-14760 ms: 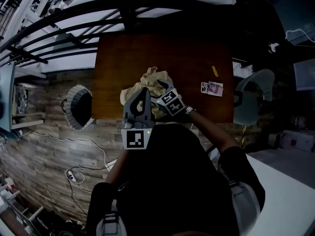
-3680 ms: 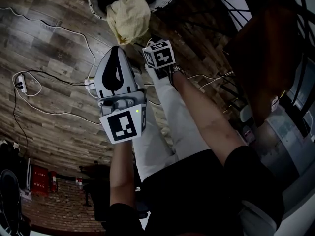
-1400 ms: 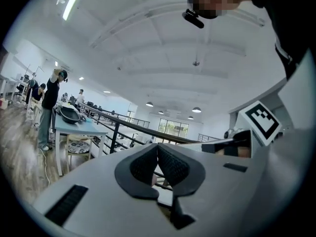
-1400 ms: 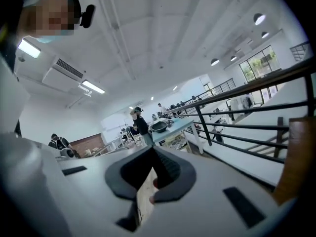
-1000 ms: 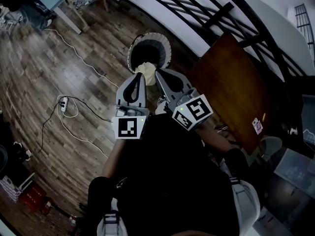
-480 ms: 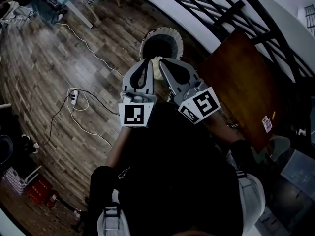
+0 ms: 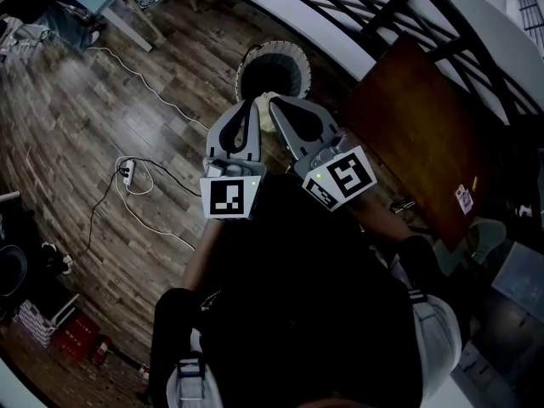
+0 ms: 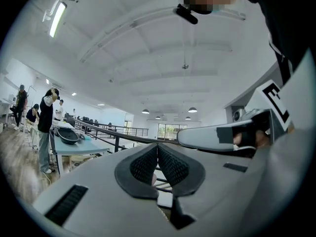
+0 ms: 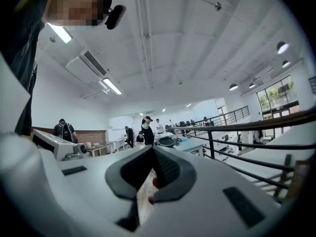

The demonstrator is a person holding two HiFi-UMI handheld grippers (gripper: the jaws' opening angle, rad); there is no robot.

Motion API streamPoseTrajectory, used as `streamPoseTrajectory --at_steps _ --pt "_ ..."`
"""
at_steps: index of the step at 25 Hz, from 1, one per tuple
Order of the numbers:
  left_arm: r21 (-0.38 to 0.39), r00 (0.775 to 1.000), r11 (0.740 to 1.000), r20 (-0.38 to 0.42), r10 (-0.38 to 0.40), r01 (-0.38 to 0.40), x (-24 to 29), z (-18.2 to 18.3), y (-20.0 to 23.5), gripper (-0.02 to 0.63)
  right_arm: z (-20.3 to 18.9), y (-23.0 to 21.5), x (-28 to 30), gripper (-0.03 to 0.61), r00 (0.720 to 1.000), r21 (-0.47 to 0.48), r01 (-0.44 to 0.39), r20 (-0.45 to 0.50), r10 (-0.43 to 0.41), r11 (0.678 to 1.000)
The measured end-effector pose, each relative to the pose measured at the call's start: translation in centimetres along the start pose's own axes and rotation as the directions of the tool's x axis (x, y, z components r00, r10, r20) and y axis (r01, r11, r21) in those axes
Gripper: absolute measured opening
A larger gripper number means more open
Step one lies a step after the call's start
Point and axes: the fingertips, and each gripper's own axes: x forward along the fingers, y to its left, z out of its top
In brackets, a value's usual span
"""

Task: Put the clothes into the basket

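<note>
Left tool (image 7: pixel 249 106) and right tool (image 7: pixel 274 101) each have their jaws pressed together on nothing, side by side just short of the basket (image 7: pixel 274 44) on the floor. Pale clothes (image 7: pixel 264 122) show between them at the basket's near edge. Seconds earlier the clothes hung at the tool tips over the basket.

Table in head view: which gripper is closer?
Right. The right gripper lies between the left gripper and the table; the left gripper is farther out over the floor.
</note>
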Motion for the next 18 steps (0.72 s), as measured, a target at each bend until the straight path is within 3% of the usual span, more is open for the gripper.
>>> streamPoseTrajectory --at_steps 18 --pt "-0.037 1.0 0.999 0.005 0.018 -0.018 -1.4 -0.9 0.0 0.014 -0.3 0.4 -0.5 0.009 1.0 -0.034 0.019 -0.011 -0.02 0.999"
